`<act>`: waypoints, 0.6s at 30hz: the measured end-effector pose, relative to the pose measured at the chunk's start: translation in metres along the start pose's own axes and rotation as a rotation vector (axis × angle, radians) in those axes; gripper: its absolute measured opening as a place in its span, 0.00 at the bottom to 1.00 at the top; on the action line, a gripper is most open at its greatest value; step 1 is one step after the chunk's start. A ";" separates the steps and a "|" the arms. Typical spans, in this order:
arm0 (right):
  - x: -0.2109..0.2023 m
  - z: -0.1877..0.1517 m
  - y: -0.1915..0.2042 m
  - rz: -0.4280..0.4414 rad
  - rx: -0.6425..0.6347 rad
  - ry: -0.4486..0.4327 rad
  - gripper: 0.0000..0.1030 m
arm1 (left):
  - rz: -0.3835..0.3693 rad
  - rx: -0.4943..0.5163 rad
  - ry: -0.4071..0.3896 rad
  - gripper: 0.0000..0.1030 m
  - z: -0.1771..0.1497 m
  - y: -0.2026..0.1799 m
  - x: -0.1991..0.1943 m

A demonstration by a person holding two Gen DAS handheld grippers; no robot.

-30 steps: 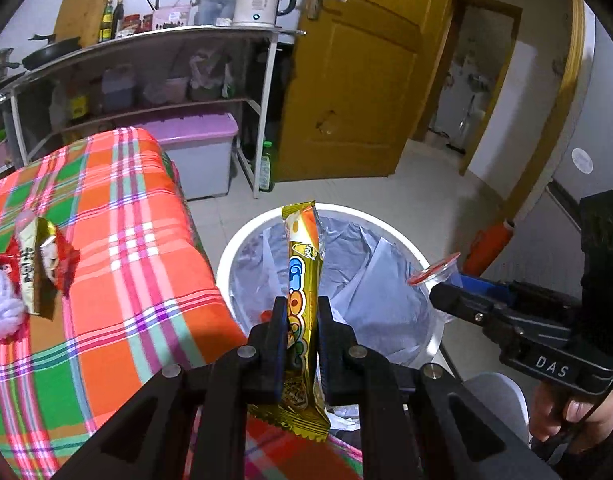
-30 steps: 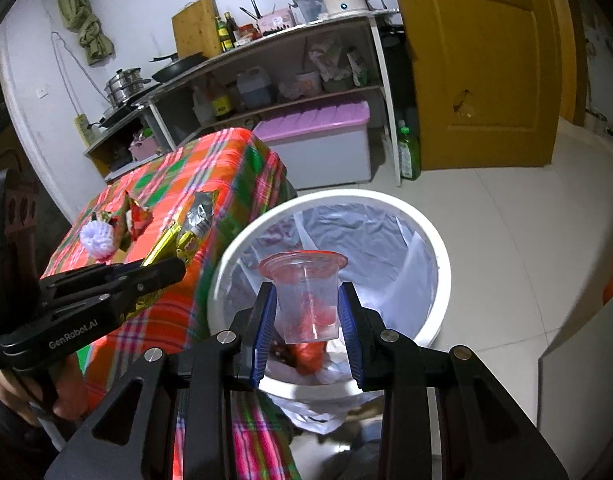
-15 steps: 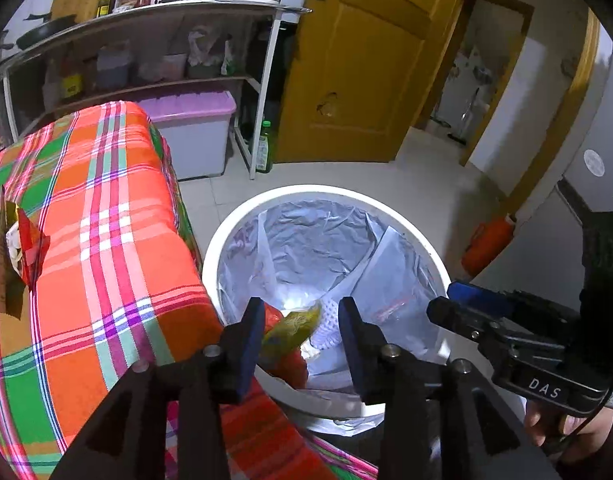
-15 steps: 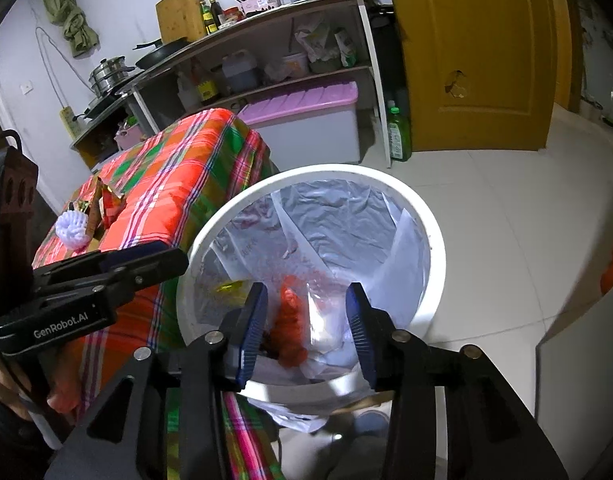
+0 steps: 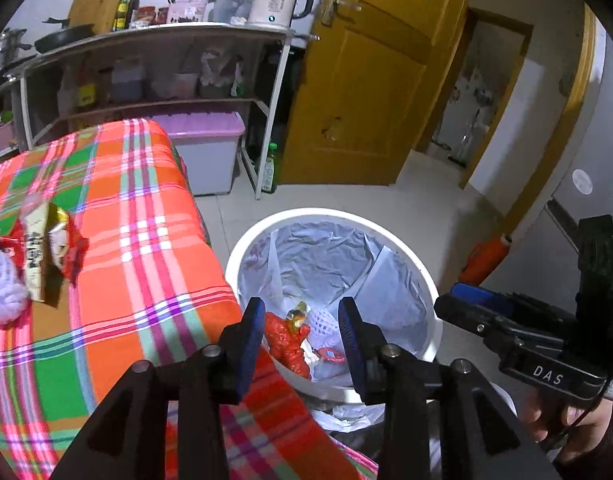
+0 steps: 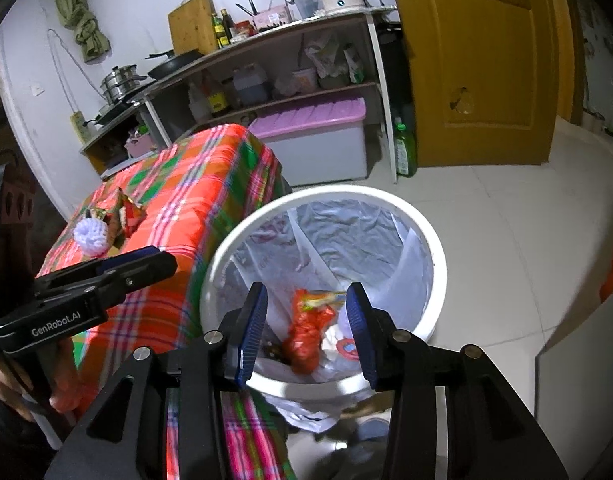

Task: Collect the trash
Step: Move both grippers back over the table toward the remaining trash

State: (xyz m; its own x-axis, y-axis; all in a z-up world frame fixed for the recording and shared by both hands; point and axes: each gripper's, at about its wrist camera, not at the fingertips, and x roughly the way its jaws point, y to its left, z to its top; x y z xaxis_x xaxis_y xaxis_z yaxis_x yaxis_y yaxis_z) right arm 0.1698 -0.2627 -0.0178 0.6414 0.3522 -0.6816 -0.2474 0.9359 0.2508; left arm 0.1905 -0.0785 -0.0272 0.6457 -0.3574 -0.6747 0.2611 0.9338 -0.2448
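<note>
A white trash bin lined with a clear bag stands on the floor beside the table. Inside lie a red bag, the yellow snack wrapper and the clear cup with a red rim. My left gripper hangs open over the bin's near edge, nothing between its pads. Over the bin too, my right gripper is open and empty. On the plaid tablecloth remain a red and gold wrapper and a white foam net.
A shelf rack with a kettle, pans and bottles stands behind the table, a purple-lidded box under it. A green bottle sits by the yellow door. An orange object lies on the floor to the right.
Both grippers opened. The yellow wrapper left my left gripper and the clear cup left my right gripper; both now lie in the bin.
</note>
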 end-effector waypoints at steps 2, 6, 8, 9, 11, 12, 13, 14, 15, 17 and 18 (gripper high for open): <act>-0.006 0.001 0.008 0.010 -0.014 -0.011 0.41 | 0.005 -0.002 -0.017 0.37 -0.002 0.001 -0.011; -0.014 0.001 0.023 0.025 -0.040 -0.027 0.41 | 0.017 -0.009 -0.050 0.37 -0.007 0.005 -0.031; -0.018 0.002 0.032 0.034 -0.056 -0.034 0.41 | 0.024 -0.013 -0.065 0.37 -0.009 0.008 -0.042; -0.019 0.002 0.035 0.039 -0.062 -0.036 0.41 | 0.029 -0.015 -0.071 0.37 -0.011 0.010 -0.046; -0.021 0.002 0.042 0.049 -0.075 -0.040 0.41 | 0.041 -0.020 -0.083 0.37 -0.014 0.012 -0.054; -0.022 0.002 0.046 0.053 -0.081 -0.041 0.41 | 0.046 -0.024 -0.089 0.37 -0.016 0.014 -0.059; -0.023 0.002 0.050 0.059 -0.088 -0.043 0.41 | 0.048 -0.028 -0.093 0.37 -0.017 0.016 -0.063; -0.024 0.002 0.054 0.065 -0.095 -0.044 0.41 | 0.053 -0.033 -0.099 0.37 -0.019 0.019 -0.067; -0.025 0.001 0.058 0.069 -0.101 -0.045 0.41 | 0.059 -0.037 -0.104 0.37 -0.020 0.021 -0.070; -0.026 0.000 0.065 0.080 -0.111 -0.045 0.41 | 0.067 -0.048 -0.113 0.37 -0.022 0.027 -0.077; -0.027 0.000 0.068 0.085 -0.117 -0.046 0.41 | 0.070 -0.054 -0.116 0.37 -0.024 0.030 -0.080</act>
State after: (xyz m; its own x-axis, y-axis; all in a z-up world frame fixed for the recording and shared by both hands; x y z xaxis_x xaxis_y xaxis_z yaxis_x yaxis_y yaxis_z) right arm 0.1356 -0.2085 0.0175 0.6460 0.4330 -0.6287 -0.3836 0.8962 0.2231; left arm 0.1298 -0.0220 0.0027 0.7403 -0.2881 -0.6074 0.1752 0.9550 -0.2394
